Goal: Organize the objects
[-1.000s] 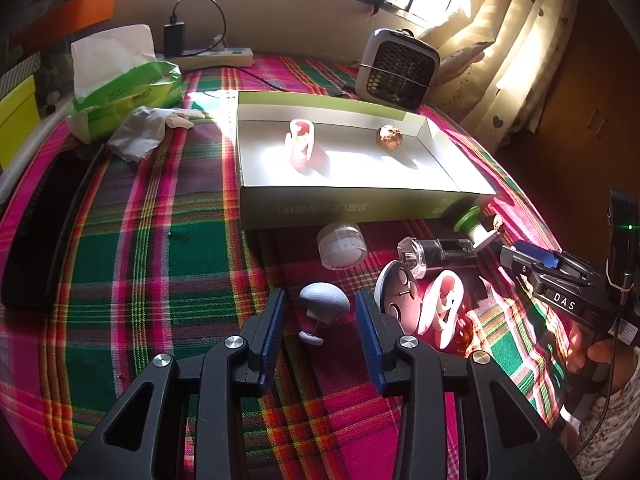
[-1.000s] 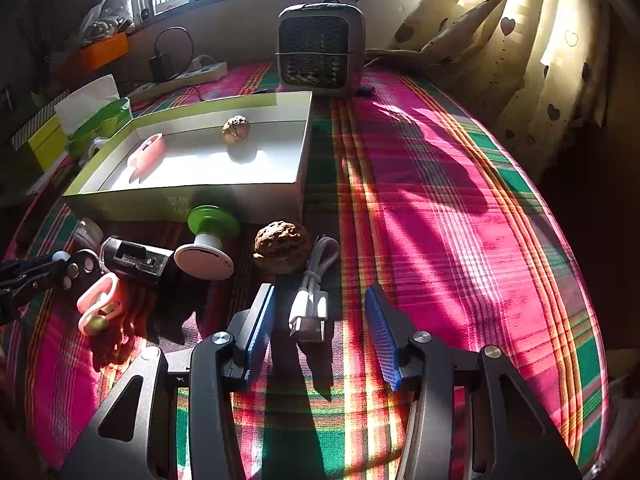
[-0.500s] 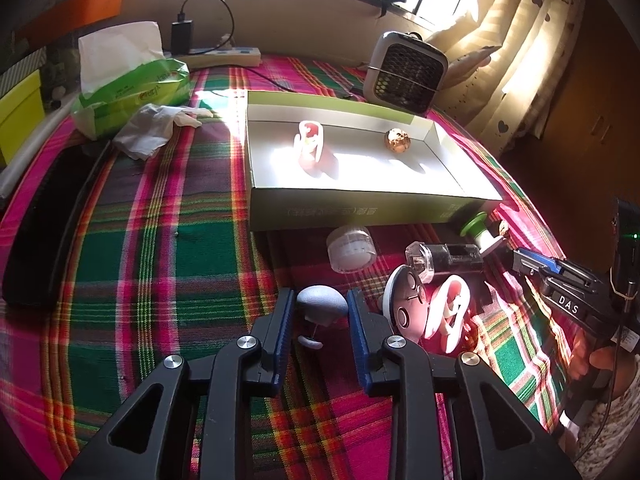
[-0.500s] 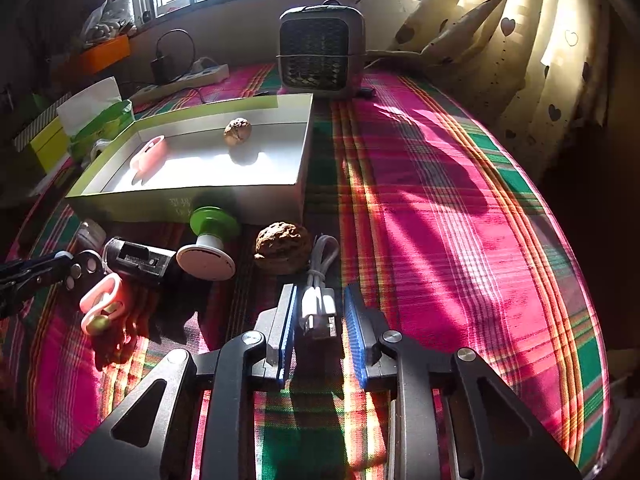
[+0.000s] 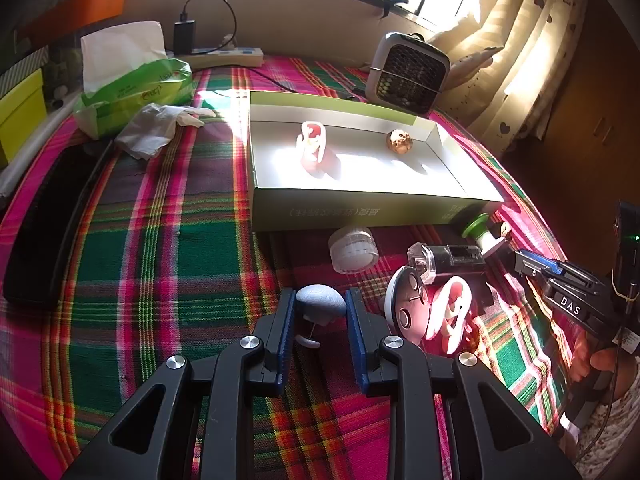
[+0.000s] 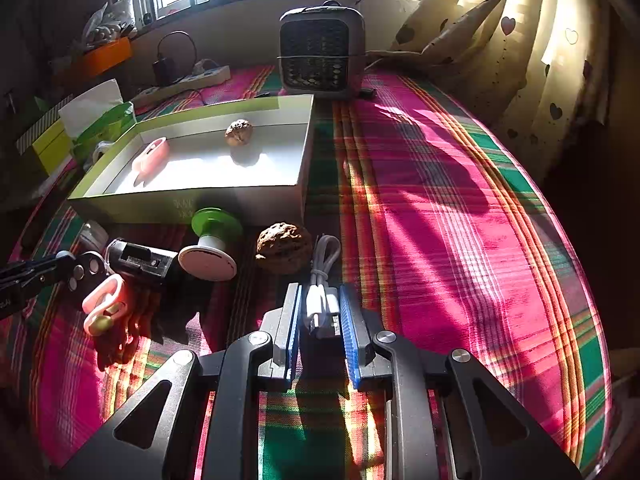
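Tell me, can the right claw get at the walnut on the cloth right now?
Probably not yet: the right claw is shut on the white cable. The walnut lies just ahead, uncovered.

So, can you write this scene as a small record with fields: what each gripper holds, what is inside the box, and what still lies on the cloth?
left gripper: shut on grey mushroom-shaped object
right gripper: shut on white cable bundle
box: open, holds pink clip and small walnut
on cloth: large walnut, green spool, tape roll, second pink clip
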